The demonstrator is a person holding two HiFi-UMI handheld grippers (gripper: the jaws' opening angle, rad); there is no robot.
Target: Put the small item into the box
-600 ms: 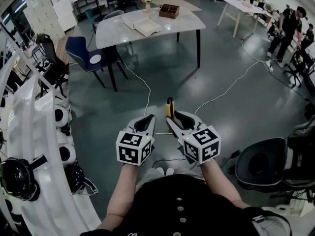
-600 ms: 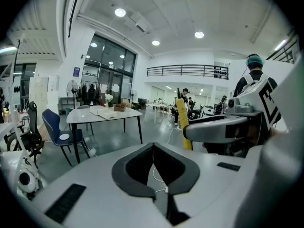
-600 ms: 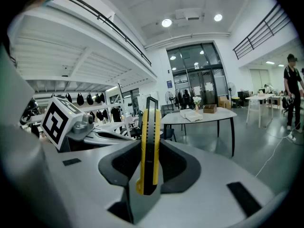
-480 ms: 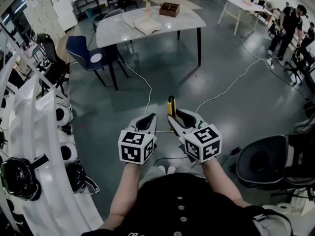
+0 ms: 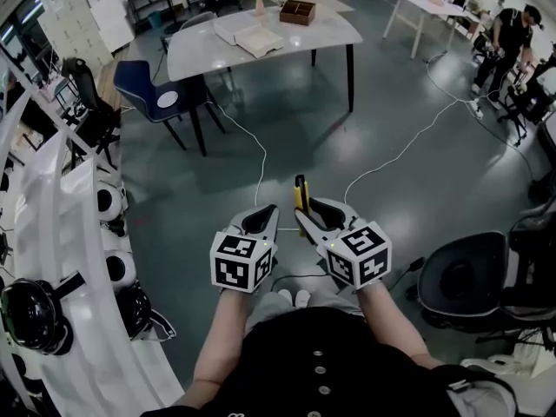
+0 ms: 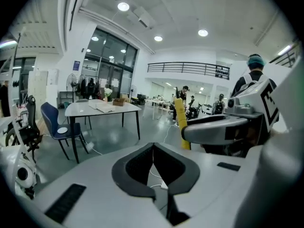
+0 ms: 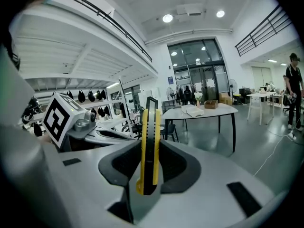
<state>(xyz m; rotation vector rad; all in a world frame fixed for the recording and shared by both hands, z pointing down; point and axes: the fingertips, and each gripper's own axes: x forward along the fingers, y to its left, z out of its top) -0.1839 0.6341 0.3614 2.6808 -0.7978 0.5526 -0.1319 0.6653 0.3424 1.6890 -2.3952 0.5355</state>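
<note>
A yellow and black utility knife [image 5: 301, 195] stands upright between the jaws of my right gripper [image 5: 305, 209], which is shut on it; its handle [image 7: 148, 146] fills the middle of the right gripper view. My left gripper [image 5: 264, 213] is beside it at the same height, its jaws closed together with nothing between them [image 6: 153, 147]. Far ahead stands a pale table [image 5: 330, 37] with a small brown wooden box [image 5: 298, 11] and an open white flat box [image 5: 248, 35] on it. Both grippers hang in mid-air over the floor, well short of the table.
A blue chair [image 5: 152, 95] stands at the table's left. White cables [image 5: 261, 159] run across the grey floor. A white rack with black helmets [image 5: 35, 311] lines the left side. A black office chair [image 5: 473, 285] is at the right. People [image 5: 511, 33] stand at the back right.
Both grippers keep the same pose and the knife stays gripped. The table has drifted slightly up and left in the head view.
</note>
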